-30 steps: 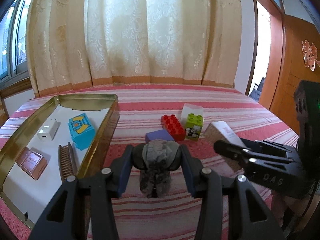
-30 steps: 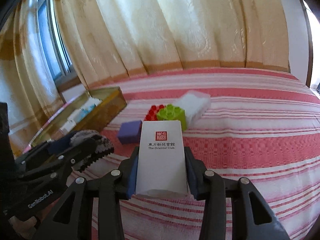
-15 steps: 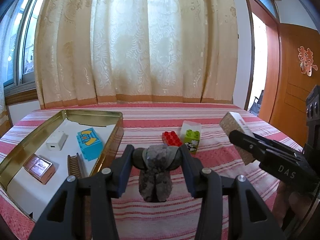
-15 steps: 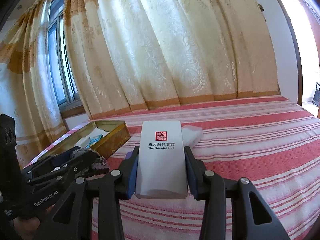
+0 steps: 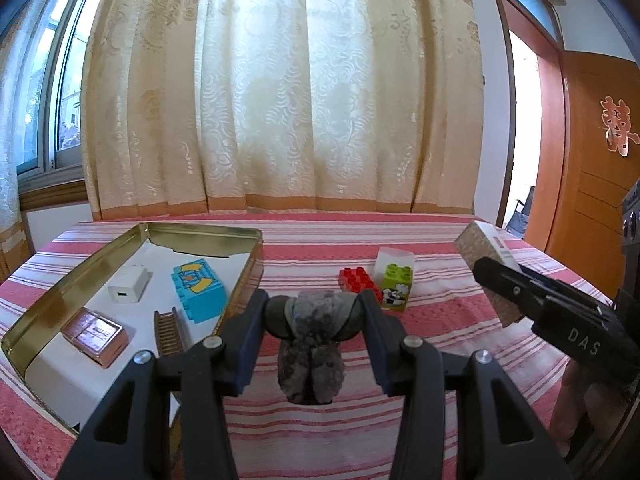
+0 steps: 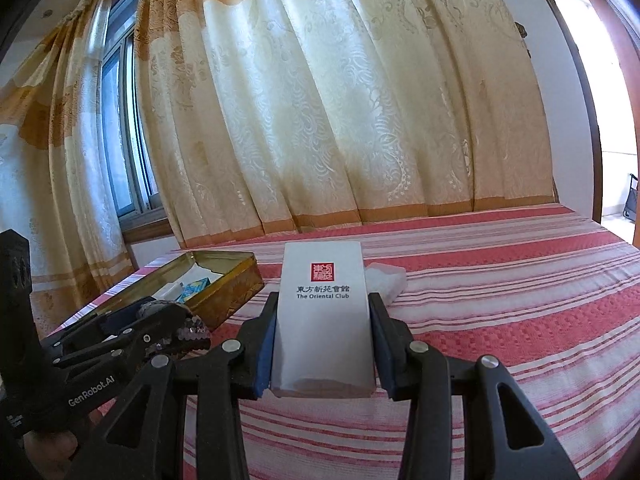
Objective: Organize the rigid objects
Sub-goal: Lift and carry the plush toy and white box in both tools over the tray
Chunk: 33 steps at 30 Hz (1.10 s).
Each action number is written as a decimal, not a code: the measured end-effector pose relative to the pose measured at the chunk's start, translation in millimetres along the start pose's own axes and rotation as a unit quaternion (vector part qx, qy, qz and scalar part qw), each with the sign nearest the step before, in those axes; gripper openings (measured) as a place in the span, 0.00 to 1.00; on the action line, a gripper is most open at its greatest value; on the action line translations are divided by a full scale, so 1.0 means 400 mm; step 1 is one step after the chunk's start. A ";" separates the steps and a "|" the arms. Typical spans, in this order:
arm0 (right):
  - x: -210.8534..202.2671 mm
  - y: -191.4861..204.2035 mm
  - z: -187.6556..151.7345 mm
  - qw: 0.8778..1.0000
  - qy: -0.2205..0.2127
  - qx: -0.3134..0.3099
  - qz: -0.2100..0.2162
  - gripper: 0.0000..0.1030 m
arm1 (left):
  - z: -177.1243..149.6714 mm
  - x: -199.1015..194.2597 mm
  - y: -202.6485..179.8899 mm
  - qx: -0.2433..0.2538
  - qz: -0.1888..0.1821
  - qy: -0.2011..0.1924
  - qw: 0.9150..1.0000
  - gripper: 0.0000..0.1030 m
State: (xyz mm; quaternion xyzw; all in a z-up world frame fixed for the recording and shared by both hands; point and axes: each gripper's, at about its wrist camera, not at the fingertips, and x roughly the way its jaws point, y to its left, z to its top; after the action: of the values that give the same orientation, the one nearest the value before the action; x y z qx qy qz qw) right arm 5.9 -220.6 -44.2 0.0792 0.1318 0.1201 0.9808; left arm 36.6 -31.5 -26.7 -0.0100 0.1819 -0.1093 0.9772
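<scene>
My left gripper [image 5: 312, 312] jaws clamp a grey sequined hair clip [image 5: 314, 344], raised above the striped surface [image 5: 440, 308] just right of the gold tin [image 5: 92, 264]. My right gripper [image 6: 323, 340] jaws grip a white box [image 6: 323, 316], raised at the far right. Red brick [image 5: 356, 280] and green brick [image 5: 396, 286] lie between on the surface.

We see our right gripper [image 6: 323, 344] clamped on a white box [image 6: 323, 320] printed "The Oriental Club", held above the striped cloth [image 6: 500, 300]. Left of the box sits the gold tin [image 6: 224, 300]; nearer us, left of the box, our left gripper [image 6: 188, 330] grips a dark, speckled thing [image 6: 192, 332].
</scene>
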 end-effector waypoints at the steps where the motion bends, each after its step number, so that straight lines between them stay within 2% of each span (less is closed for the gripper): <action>1: 0.000 0.003 0.000 1.000 -0.001 -0.001 0.001 0.43 | 0.001 -0.001 0.003 0.000 0.001 -0.001 1.000 0.44; 33: 0.003 0.100 -0.023 0.998 -0.023 -0.036 0.035 0.43 | 0.000 -0.042 0.062 -0.009 0.028 -0.030 0.999 0.44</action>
State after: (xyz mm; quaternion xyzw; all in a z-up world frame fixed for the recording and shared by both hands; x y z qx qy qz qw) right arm -4.3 -180.8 -45.7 0.0509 0.1023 0.1577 0.9808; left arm 26.4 -3.5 -22.3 -0.0167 0.1541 -0.0800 0.9847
